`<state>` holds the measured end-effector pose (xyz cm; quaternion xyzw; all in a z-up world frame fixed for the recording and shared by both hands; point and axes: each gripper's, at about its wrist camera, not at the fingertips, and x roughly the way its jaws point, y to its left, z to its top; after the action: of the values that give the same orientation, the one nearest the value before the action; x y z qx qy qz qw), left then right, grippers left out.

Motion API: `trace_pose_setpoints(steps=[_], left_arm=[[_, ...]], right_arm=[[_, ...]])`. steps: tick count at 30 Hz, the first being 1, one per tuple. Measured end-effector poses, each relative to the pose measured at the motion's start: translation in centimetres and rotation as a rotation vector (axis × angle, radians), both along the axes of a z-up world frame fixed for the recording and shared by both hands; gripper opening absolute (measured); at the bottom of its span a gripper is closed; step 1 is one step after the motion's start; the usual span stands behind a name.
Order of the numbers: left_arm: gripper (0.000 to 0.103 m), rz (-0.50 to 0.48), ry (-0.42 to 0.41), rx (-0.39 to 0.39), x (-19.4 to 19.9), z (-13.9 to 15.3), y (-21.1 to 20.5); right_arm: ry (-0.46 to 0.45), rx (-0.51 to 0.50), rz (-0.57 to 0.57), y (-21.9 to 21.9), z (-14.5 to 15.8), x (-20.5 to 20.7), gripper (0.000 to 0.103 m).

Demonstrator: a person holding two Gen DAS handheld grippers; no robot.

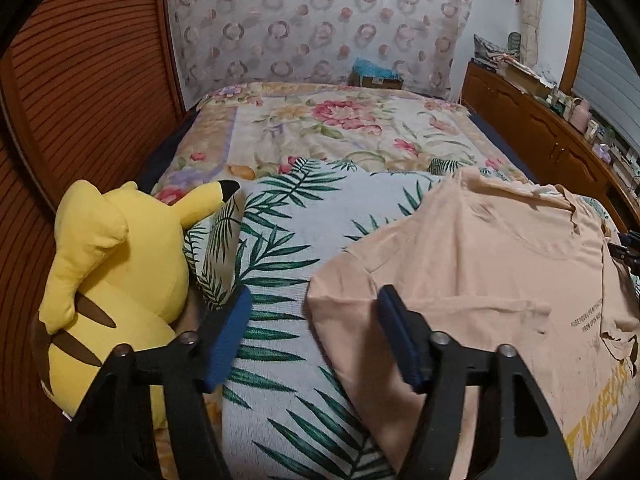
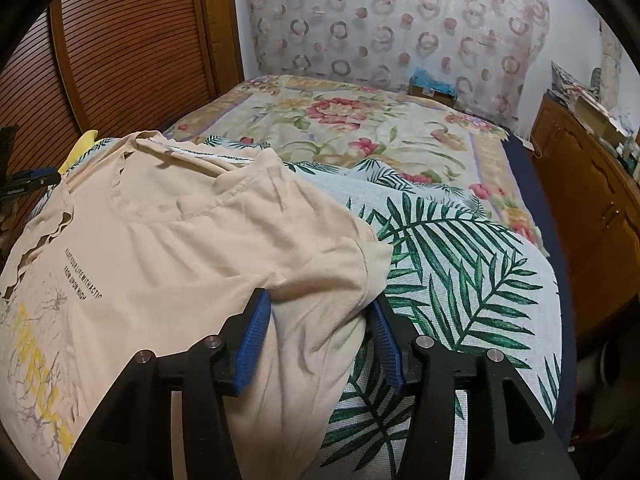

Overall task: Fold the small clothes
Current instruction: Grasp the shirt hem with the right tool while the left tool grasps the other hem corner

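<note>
Two grippers, both spread wide: left gripper (image 1: 314, 332) empty over the leaf-print cover (image 1: 280, 248) just beside the near-left edge of the peach T-shirt (image 1: 480, 264), right gripper (image 2: 320, 336) straddling the shirt's right sleeve (image 2: 320, 264) without pinching it. Risks: a single-layer pinch on the sleeve, dragging the creased shirt askew; cover caught along with the hem; yellow plush toy (image 1: 116, 272), close beside the left gripper, knocked on any outward swing. Open room beyond the shirt's collar (image 2: 192, 152) on the floral bedspread (image 2: 340, 128); bed edge and wooden cabinet (image 2: 592, 208) near on the sleeve side.
</note>
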<state>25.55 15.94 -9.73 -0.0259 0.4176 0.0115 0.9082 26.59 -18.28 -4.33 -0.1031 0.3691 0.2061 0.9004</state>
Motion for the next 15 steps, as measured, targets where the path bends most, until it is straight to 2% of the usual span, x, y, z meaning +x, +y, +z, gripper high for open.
trace_pose_setpoints(steps=[4,11,15], left_arm=[[0.054,-0.029,0.017,-0.007,0.4,-0.4,-0.5],[0.052,-0.041,0.014,0.005,0.4,-0.4,-0.8],[0.040,-0.068,0.013,-0.015,0.3,-0.2,-1.2]], right_arm=[[-0.002,-0.001,0.000,0.0,0.0,0.0,0.053],[-0.004,-0.001,0.001,0.0,-0.1,0.0,0.054],[-0.005,-0.001,0.001,0.0,-0.1,0.0,0.054]])
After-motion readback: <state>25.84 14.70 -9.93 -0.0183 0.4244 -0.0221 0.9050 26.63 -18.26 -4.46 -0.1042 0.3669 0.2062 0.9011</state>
